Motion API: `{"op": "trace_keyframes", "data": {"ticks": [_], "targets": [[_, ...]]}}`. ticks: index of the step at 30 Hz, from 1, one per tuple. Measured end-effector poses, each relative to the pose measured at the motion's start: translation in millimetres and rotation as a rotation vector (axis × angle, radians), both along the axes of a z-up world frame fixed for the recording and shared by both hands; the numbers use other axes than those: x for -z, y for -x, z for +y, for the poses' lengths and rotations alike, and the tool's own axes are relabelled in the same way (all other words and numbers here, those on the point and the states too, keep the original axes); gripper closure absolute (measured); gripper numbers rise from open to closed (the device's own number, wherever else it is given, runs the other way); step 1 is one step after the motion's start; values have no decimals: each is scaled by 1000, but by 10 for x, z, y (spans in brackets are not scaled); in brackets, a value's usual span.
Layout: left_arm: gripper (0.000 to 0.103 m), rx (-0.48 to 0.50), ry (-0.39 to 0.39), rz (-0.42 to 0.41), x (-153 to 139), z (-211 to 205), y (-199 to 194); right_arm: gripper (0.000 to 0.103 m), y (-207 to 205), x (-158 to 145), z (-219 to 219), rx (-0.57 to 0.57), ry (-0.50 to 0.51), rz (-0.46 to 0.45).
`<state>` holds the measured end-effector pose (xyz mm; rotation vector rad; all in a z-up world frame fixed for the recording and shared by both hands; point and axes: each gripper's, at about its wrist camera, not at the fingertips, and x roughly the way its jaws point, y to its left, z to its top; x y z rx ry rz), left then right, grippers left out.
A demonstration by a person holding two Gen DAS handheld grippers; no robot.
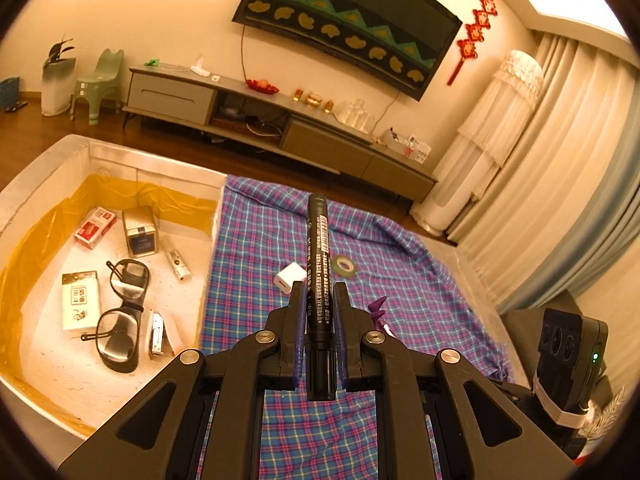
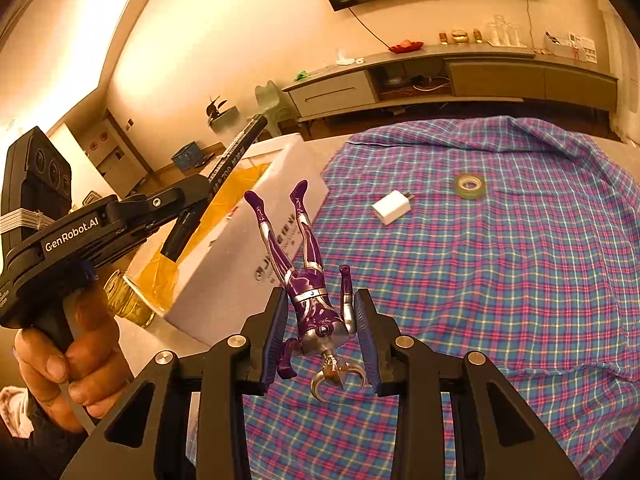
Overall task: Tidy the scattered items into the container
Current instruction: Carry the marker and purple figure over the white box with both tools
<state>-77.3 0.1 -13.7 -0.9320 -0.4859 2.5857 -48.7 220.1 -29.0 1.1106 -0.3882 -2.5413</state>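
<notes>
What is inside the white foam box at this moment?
In the white foam box, lined with yellow film, lie black glasses, a red-and-white packet, a gold tin, a white carton, a white tube and a small metal item. The near corner is cut off from view.

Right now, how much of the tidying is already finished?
Done: glasses, small boxes and a stapler lie in the foam box. In hand: left tongs grip a black marker, right tongs a purple figure. Left: white charger, tape roll.
</notes>
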Motion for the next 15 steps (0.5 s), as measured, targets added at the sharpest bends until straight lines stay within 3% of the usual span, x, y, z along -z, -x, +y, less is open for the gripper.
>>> {"op": "trace_keyframes", "data": {"ticks": [15], "targets": [[90,-44,-74,49,-202,-381,-155,67,-31,-291,-449,-42,-33,44]]}}
